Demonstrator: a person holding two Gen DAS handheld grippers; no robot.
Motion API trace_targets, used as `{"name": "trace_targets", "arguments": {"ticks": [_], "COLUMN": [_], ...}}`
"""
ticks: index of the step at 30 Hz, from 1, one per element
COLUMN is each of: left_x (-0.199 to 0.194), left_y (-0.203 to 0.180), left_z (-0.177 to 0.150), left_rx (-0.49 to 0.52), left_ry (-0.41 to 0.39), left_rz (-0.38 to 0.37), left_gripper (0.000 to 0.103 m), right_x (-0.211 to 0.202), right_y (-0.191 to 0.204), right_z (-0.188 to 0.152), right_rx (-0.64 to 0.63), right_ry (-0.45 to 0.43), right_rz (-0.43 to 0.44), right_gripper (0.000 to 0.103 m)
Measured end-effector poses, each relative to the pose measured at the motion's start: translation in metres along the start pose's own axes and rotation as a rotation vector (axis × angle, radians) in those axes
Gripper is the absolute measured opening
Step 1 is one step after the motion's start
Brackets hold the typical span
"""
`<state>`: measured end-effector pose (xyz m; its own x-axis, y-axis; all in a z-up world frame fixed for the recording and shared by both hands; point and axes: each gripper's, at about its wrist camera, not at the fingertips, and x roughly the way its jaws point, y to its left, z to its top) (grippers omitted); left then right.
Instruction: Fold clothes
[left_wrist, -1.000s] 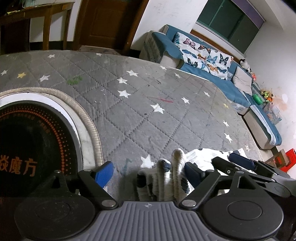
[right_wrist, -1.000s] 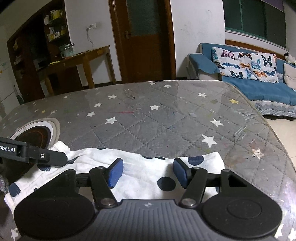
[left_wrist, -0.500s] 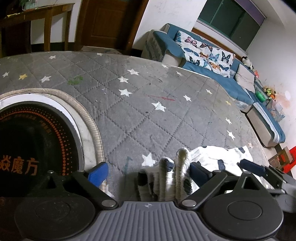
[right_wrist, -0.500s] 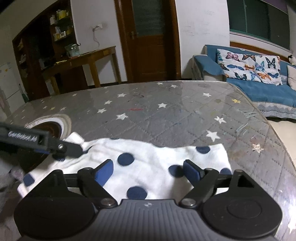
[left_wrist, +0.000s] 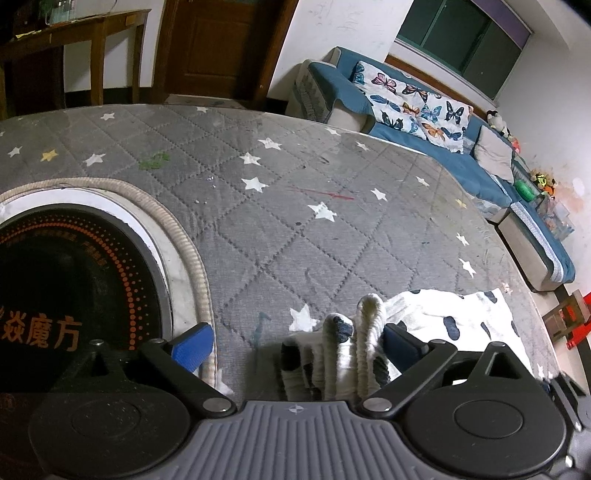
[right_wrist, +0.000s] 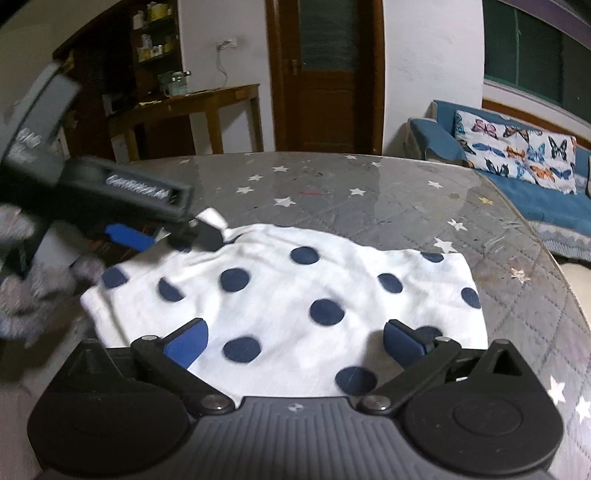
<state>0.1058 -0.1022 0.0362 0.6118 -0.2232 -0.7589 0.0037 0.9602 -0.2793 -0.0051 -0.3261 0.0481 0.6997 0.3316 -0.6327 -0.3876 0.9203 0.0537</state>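
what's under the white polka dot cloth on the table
The polka dot cloth lies directly on the grey star-quilted table cover, which shows all around it. Anything beneath the cloth itself is covered and cannot be seen.

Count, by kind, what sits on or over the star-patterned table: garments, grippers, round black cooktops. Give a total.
Garments: 1, the dotted cloth
Grippers: 2, the left gripper and the right gripper
Cooktops: 1, the round black cooktop
Total: 4
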Motion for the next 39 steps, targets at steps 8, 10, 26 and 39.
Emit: {"name": "trace_targets", "arguments": {"ticks": [8,10,26,39], "left_x": [0.002,0.002,-0.034,-0.055], "left_y": [0.001,0.001,-0.023,-0.096], "left_z": [0.000,0.000,-0.021,-0.019], "left_rx": [0.005,0.009,0.137,0.262], "left_ry": [-0.005,-0.007,-0.095,-0.130], "left_rz": [0.009,0.012,0.038,-0.220], "left_gripper": [0.101,0.101,0.102,0.101], "right_x": [-0.020,-0.025,-0.062,-0.070], "right_y": [0.009,0.008,-0.003,0.021], "right_z": [-0.022,-0.030,-0.049,-0.052], "right_rx": [-0.014,-0.014,0.098,0.021], "right_ry": [-0.007,-0.002,-0.059,-0.097], "right_rz": [-0.009,-0.018,-0.029,0.057], "right_gripper": [0.103,0.103,0.103,0.103]}}
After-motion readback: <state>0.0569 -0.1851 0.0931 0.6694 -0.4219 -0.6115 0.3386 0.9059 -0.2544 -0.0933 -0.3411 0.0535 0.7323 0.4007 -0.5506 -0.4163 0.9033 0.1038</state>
